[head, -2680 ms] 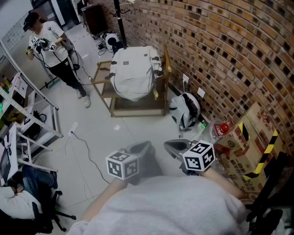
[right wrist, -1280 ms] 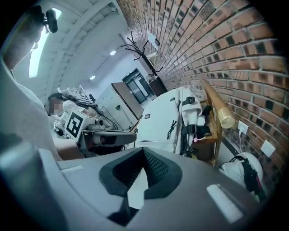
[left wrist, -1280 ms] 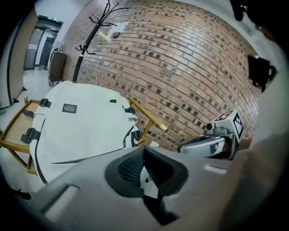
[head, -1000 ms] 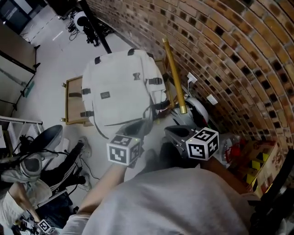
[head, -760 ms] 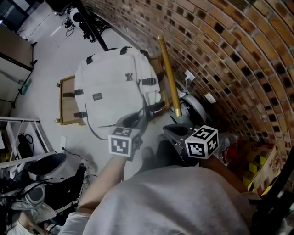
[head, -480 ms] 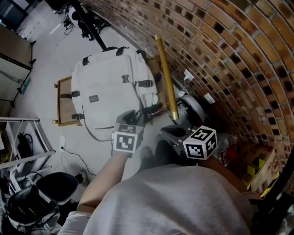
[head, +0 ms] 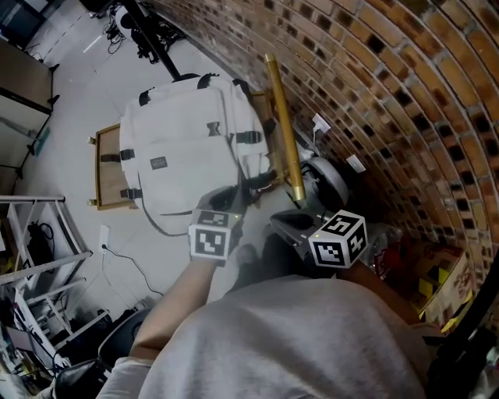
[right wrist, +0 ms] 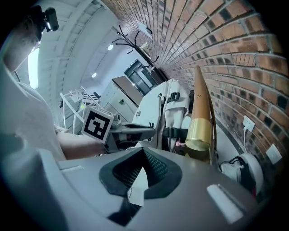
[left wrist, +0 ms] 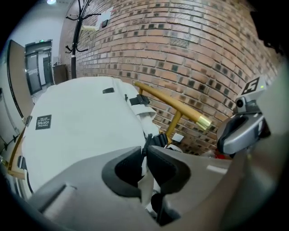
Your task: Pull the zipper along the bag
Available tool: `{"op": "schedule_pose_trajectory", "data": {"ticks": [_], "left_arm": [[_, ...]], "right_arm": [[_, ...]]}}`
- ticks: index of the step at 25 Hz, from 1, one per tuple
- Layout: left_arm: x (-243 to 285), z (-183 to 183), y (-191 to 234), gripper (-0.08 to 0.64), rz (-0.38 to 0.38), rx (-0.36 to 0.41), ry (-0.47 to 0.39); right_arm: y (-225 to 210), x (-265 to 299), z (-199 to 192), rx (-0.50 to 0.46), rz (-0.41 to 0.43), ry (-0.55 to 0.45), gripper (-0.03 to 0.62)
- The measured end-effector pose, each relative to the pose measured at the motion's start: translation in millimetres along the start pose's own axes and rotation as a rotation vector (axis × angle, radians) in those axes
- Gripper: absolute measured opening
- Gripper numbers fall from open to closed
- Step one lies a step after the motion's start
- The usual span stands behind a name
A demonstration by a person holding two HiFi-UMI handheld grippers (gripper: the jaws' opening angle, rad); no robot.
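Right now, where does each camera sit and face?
Head view: on the person's head, steeply down at the white backpack; grey torso, left arm, left gripper and right gripper show.
Left gripper view: on the left gripper, along its fingers, which just closed on a black zipper pull, toward the backpack.
Right gripper view: on the right gripper, past its shut, empty fingers to the backpack's side and left gripper.
All share backpack and gold pole.

- The head view was evenly lit and fairly sharp. The pale floor [head: 70, 93] at 10 o'clock was brightest, and the white bag [head: 187, 148] showed no glare.
- The brick wall [head: 405, 93] bowed strongly toward 2 o'clock.
- Both gripper views were fisheye circles with black corners and a soft foreground.
- A ceiling lamp [left wrist: 50, 2] glared at 11 o'clock in the left gripper view.
- A bright strip [right wrist: 34, 67] washed out at 9 o'clock in the right gripper view.
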State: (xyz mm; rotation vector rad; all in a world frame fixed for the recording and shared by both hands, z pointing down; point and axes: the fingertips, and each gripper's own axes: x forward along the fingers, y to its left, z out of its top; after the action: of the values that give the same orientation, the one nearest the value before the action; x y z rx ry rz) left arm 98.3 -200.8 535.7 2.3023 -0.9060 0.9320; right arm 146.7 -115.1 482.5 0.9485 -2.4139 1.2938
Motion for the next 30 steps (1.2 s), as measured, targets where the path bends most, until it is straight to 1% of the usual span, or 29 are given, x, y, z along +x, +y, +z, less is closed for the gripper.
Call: {"op": "schedule_pose_trajectory", "data": {"ticks": [7, 12, 15, 22, 30], "left_arm": [[-15, -2, -1, 0.032, -0.086, -0.060, -0.048], [-27, -2, 1, 0.031, -0.166, -0.130, -0.087], [-35, -1, 11, 0.029, -0.167, -0.153, -0.108], [-46, -12, 31, 0.029, -0.152, -0.188, -0.105], [-53, -21, 41, 0.029, -0.152, -0.221, -0.104]], "right_arm": [[8, 16, 1, -0.019, -0.009, 0.022, 0.002], [12, 29, 4, -0.027, -0.017, 0.037, 0.002], [15, 37, 6, -0.036, -0.023, 0.046, 0.002], [15, 57, 11, -0.050, -0.048, 0.061, 0.002], [-3, 83, 18, -0.060, -0.104, 0.081, 0.002]]}}
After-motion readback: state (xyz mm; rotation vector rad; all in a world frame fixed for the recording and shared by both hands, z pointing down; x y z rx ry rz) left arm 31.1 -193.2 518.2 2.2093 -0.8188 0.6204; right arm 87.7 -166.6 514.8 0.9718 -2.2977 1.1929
